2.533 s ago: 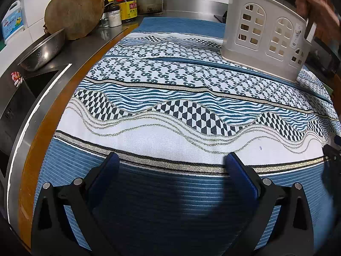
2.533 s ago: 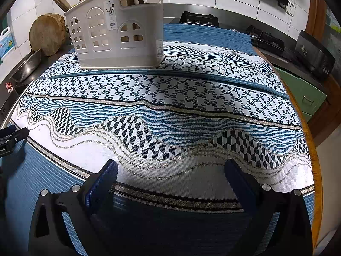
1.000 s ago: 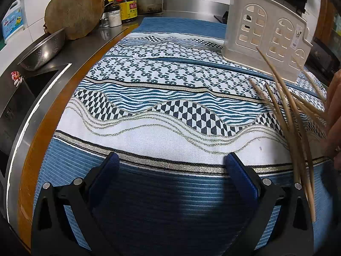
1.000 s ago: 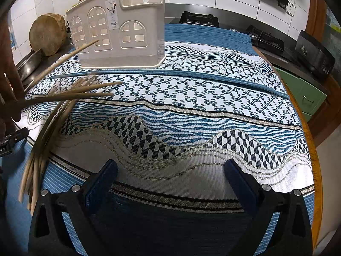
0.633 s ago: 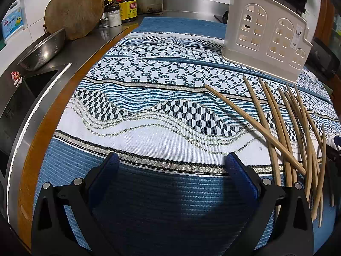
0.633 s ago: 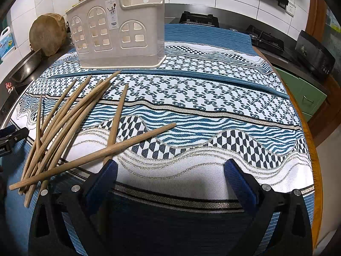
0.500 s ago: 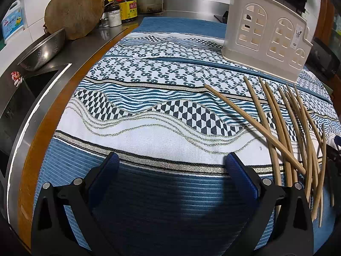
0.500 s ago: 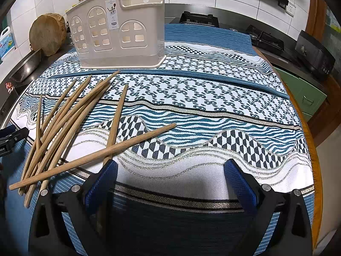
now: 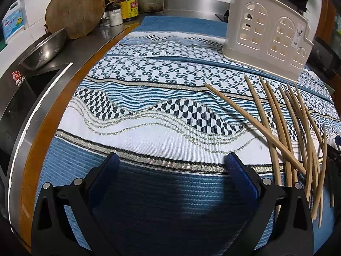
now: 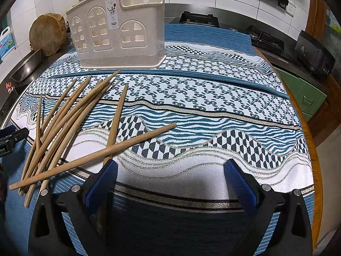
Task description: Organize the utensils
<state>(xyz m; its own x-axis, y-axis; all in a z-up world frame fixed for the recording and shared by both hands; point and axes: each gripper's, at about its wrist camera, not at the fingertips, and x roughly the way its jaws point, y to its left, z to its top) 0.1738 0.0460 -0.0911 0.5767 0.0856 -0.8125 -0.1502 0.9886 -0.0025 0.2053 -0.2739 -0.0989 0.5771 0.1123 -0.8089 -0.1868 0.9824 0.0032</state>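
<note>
Both grippers hang with their blue-padded jaws spread wide and nothing between them: the left gripper [image 9: 170, 166] and the right gripper [image 10: 170, 175] each sit low over the blue near border of the patterned cloth [image 10: 213, 98]. Just beside the right gripper's left finger lies a loose pile of wooden chopsticks [image 10: 64, 123], fanned and crossing one another on the cloth; one longer stick [image 10: 102, 151] lies across the others and reaches toward the middle of the table. In the left wrist view the same chopsticks [image 9: 285, 123] lie to the right of that gripper, their near ends passing its right finger. Beyond the pile, at the far side of the cloth, a cream plastic utensil holder [image 10: 119, 32] with arched cut-outs stands upright; no utensils show above its rim. Off the cloth to the left, a metal colander [image 9: 44, 49] and a round wooden chopping block [image 9: 74, 15] sit on the steel counter by the sink [image 9: 27, 89].
</note>
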